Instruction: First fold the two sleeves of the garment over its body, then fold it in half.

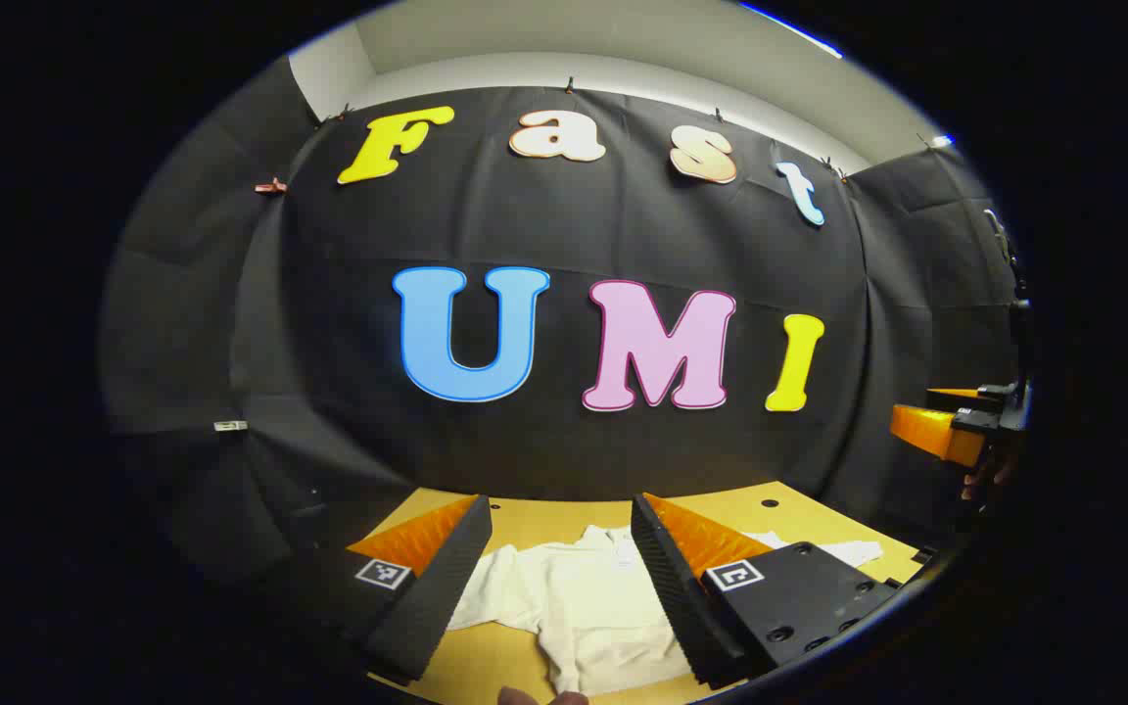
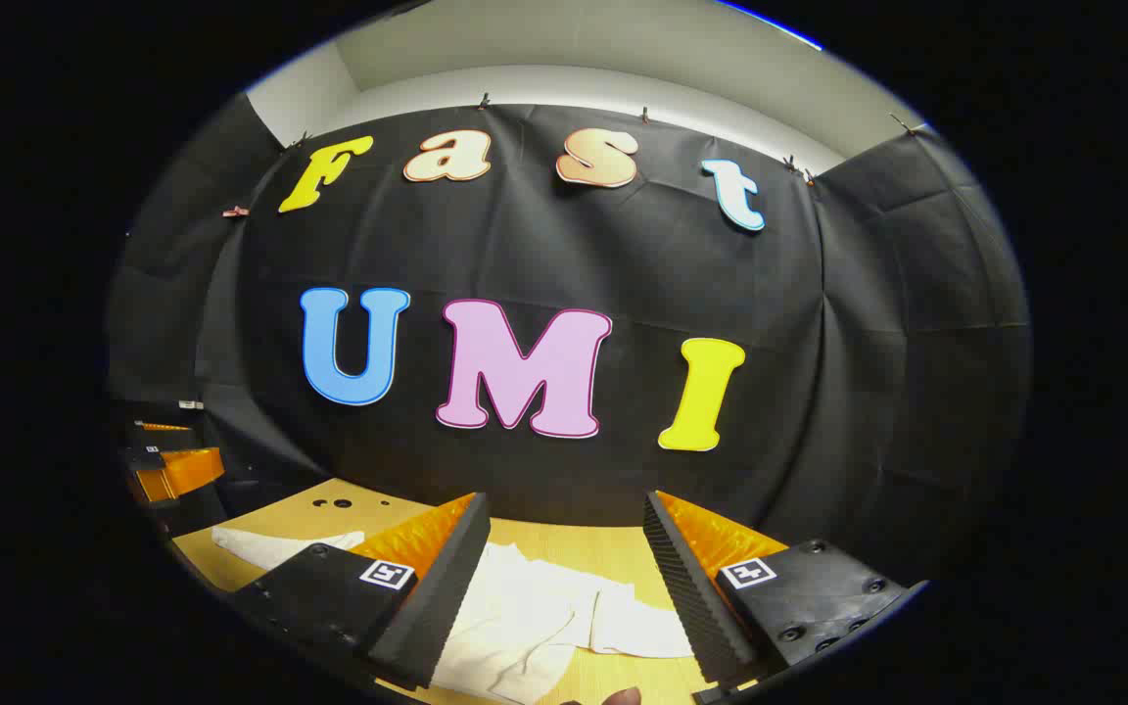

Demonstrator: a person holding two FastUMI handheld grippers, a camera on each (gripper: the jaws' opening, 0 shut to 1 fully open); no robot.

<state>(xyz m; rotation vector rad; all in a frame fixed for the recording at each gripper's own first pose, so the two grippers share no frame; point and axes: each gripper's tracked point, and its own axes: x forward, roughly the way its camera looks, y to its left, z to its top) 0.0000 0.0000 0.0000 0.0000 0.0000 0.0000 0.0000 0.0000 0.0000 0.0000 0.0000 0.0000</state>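
The white garment (image 1: 574,597) was seen spread on the wooden table (image 1: 544,511), apparently untouched, below and between the parted fingers of the left gripper (image 1: 559,587) and right gripper (image 2: 564,597).

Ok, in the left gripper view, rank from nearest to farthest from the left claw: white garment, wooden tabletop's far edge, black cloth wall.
1. White fabric garment: spread flat just ahead, between the open left claw's fingers.
2. Light wooden tabletop's far edge: beyond the garment's collar.
3. Black cloth wall: behind the table, farthest.
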